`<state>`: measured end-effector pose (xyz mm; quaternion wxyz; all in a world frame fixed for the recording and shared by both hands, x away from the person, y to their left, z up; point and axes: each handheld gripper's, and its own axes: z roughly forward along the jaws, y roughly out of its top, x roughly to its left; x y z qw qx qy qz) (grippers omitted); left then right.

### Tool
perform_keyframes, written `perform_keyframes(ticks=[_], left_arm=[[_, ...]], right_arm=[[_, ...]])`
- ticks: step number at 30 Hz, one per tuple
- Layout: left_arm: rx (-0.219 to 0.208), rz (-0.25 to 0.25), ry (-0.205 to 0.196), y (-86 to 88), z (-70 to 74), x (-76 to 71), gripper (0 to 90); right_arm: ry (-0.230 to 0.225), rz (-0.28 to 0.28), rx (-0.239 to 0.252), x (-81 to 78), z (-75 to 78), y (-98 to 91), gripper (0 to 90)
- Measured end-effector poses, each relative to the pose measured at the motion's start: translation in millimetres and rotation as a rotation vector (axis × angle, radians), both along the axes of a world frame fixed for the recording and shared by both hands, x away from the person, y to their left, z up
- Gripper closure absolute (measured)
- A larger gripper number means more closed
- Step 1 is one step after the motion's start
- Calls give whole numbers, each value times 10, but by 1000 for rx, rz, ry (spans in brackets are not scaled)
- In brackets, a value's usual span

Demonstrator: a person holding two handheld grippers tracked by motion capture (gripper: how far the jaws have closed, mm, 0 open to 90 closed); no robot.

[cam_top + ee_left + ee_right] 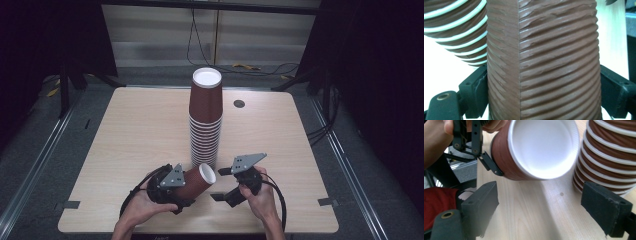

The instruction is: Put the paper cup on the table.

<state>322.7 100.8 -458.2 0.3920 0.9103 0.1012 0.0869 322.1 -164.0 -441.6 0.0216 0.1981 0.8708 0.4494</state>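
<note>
The left gripper (186, 186) clamps one brown ribbed paper cup (196, 182) by its sides, tilted, mouth toward the right gripper (223, 184), whose jaws stand wide and empty. One tall stack of inverted cups (205, 120) stands on the table (130, 135) just behind.

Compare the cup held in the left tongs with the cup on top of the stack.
The held cup lies tilted on its side, rim toward the right tongs; the top cup stands upside down. The left tongs clamp the held cup; the top cup sits untouched on the stack. Both are brown, ribbed, white inside.
</note>
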Motion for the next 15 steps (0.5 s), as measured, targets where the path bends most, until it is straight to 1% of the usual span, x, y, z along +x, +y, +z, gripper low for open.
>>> perform_keyframes(ticks=[1, 2, 3, 4, 6, 8, 9, 11, 13, 15], left_arm=[[-1, 9, 1, -13, 8, 7, 124], [4, 5, 1, -24, 12, 11, 124], [7, -3, 6, -39, 14, 12, 124], [21, -11, 4, -51, 24, 14, 124], [35, -19, 3, -78, 38, 7, 124], [36, -27, 5, -86, 42, 8, 125], [55, -37, 11, -99, 50, 3, 124], [76, -48, 10, -112, 49, 8, 124], [80, -63, 18, -125, 42, 11, 124], [102, -67, 19, -137, 39, 10, 124]], right_arm=[[6, 7, -4, 5, 9, 5, 139], [28, 22, -8, 14, 17, 15, 138], [38, 36, -9, 21, 18, 20, 138], [41, 45, -13, 24, 24, 27, 139], [33, 40, -33, 29, 32, 39, 140], [35, 37, -40, 33, 33, 42, 140], [40, 52, -45, 43, 26, 50, 146], [42, 57, -58, 46, 20, 55, 146], [45, 60, -58, 44, 16, 57, 142], [46, 67, -62, 45, 13, 65, 140]])
